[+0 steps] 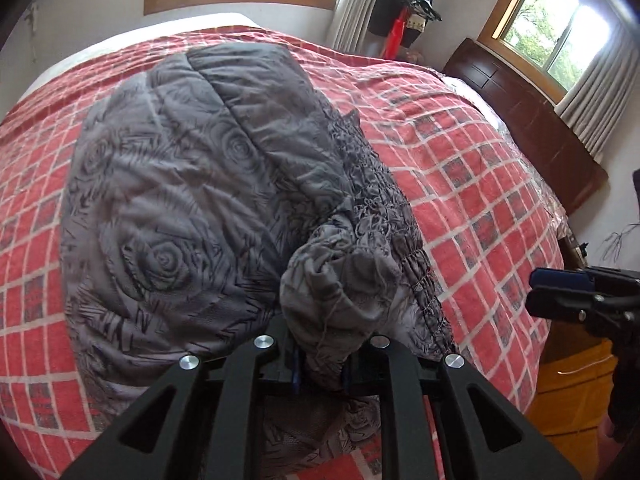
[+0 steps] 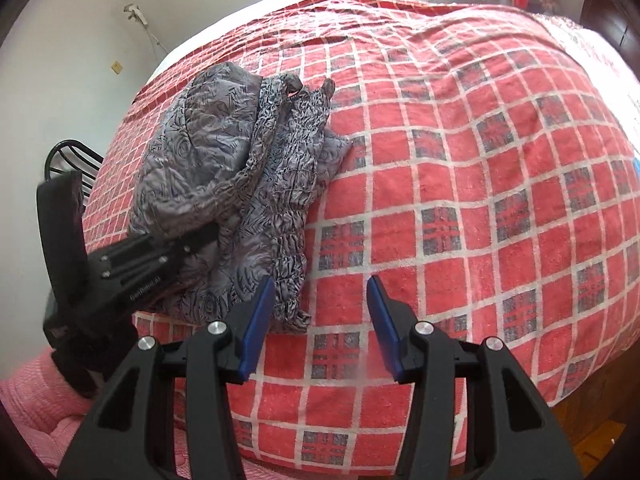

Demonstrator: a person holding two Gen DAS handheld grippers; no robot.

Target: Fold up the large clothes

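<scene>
While your left gripper [image 1: 320, 364] is clamped on a bunched wad of the grey garment [image 1: 208, 200] right at its fingertips, your right gripper [image 2: 316, 328] holds nothing: its blue pads [image 2: 256, 324] stand well apart over bare checked bedspread [image 2: 460, 184], just beside the garment's near right corner. Beyond the pinched wad, the grey garment lies on the left part of the bed in a rough, layered heap, with a puckered, smocked band [image 2: 288, 184] running along its right edge and a plainer panel folded over the rose-patterned fabric. By the look of it, you are partway through: some layers are already doubled over, yet the edges are uneven and the bundle is not a tidy rectangle. Farther off are the windows [image 1: 552, 36] and the dark wooden headboard [image 1: 520, 108].
</scene>
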